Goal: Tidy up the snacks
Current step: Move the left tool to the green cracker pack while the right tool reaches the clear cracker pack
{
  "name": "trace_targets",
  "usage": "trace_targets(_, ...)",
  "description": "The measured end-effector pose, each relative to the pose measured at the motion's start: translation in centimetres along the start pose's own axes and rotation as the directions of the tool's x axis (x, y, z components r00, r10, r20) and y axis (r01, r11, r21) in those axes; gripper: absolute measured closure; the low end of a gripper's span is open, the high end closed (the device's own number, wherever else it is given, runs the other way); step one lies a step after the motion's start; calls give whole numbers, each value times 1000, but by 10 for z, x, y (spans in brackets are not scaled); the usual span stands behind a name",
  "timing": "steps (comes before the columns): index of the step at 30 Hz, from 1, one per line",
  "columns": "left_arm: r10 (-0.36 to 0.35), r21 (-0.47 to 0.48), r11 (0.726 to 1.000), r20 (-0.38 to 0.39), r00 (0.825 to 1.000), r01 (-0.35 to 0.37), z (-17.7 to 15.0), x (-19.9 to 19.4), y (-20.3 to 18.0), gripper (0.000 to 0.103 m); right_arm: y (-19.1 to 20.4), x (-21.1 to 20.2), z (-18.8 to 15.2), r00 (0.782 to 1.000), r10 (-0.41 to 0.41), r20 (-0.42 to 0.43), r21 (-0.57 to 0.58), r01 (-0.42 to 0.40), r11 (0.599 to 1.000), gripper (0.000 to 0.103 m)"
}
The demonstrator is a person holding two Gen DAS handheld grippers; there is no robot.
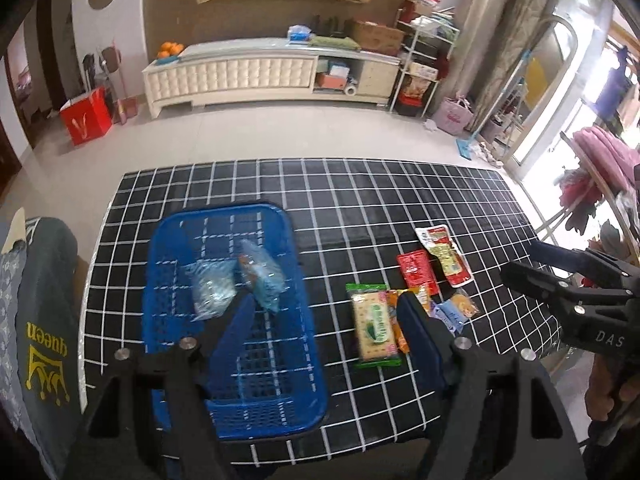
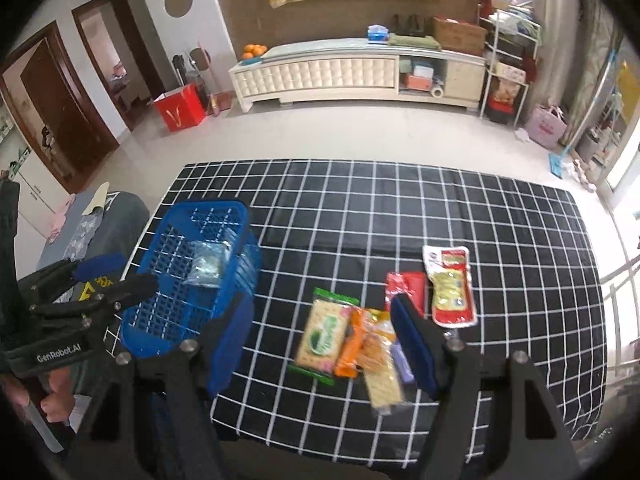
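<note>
Both claws stand wide apart and hold nothing. The left claw (image 1: 320, 320) hovers over the bench (image 1: 400, 184) between the blue basket (image 1: 280, 420) at 9 o'clock and the loose snacks at 3 o'clock. The basket holds 2 clear-blue packets (image 1: 212, 292). The right claw (image 2: 324, 328) hangs above the pile: green cracker pack (image 2: 322, 336), orange packet (image 2: 350, 344), red pack (image 2: 412, 284), red-and-yellow pouch (image 2: 450, 288).

Risk, in my judgement: the packs overlap and touch, so a closing claw may pinch 2 together or slide off the slick film. The claws may also collide over the pile.
</note>
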State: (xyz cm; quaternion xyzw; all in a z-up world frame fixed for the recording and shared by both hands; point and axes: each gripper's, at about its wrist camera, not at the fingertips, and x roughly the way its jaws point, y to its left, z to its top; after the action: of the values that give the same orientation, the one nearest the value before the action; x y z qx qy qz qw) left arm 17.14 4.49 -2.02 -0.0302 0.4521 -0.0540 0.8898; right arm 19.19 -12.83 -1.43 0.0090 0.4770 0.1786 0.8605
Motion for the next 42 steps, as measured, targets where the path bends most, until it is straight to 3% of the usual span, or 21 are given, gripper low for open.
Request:
trace_targets(12,-20,110,994,-83,996,29,-22,42,-71,31,-59,6,-43,995,-97,-38,47,98,994,28)
trace_targets(21,-46,142,988,-147,988,67,-46,81,-99,31,-92,35,-83,992,-82,-100,74,90,993,28)
trace_targets(32,-20,222,973,-192,981,63,-92,125,-112,31,-90,61,-123,989,-116,-87,-23,115,993,28)
trace_targets(42,24,264,964,-242,970,42,-123,154,-112,31,-85,105,-148,979,-89,-184,-84,74,994,28)
